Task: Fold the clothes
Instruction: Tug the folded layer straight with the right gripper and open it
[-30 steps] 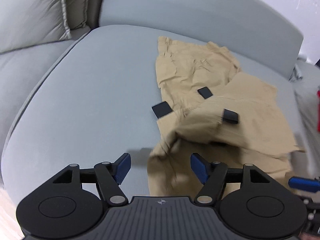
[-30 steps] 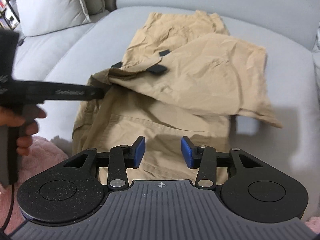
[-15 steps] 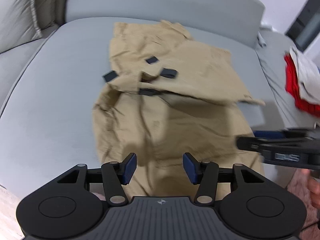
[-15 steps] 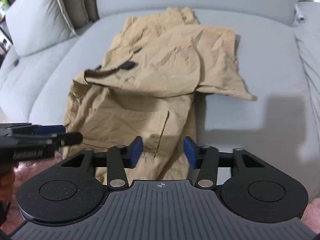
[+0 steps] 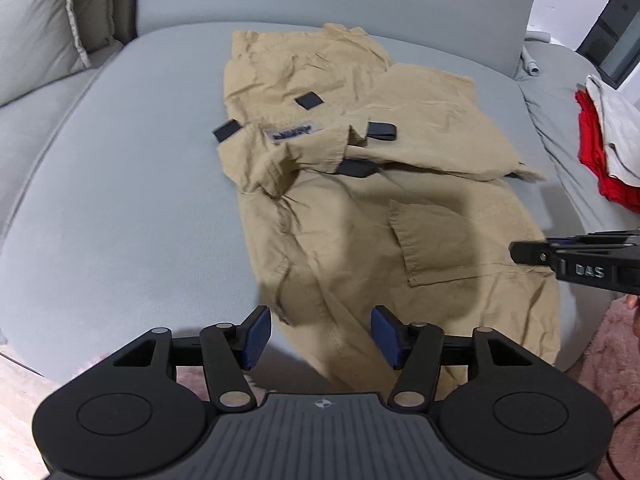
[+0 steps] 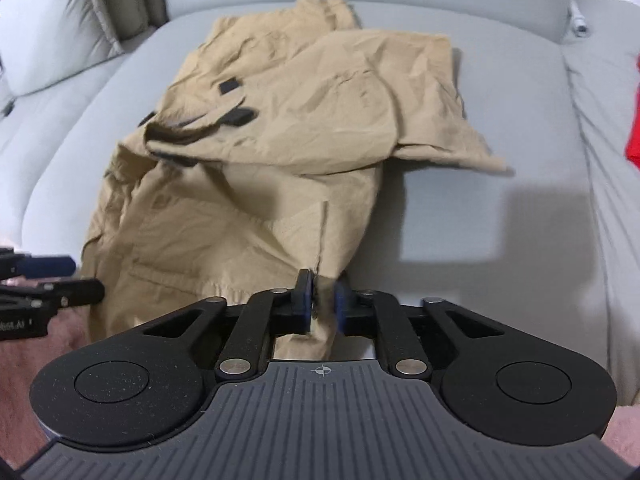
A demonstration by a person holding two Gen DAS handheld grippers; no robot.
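1. Left wrist view: the crumpled tan cotton trousers with black tabs (image 5: 360,208) are spread on the grey fabric sofa seat (image 5: 120,200). The far half has been folded over the near half, where a second ago it was held up in the air.
2. Left wrist view: the left tool (image 5: 320,336) is released, its jaws are opening, and nothing is between them. It was beside the folded part a second ago and is now positioned over the near left edge of the trousers, which lies just below the blue pads.
3. Left wrist view: a red and white pile of clothes (image 5: 604,152) is seen at the right, well apart from the trousers.
4. Right wrist view: the right tool (image 6: 322,304) is closing on the near right edge of the trousers (image 6: 256,184); a bunch of tan cloth is gripped between the pads. Half a second ago the jaws stood apart above the cloth.
5. Right wrist view: the left tool is seen at the left border, beside the near left edge.
6. Judgement: one near corner is secured. A further fold is probably being prepared, and the left corner remains to be grasped.
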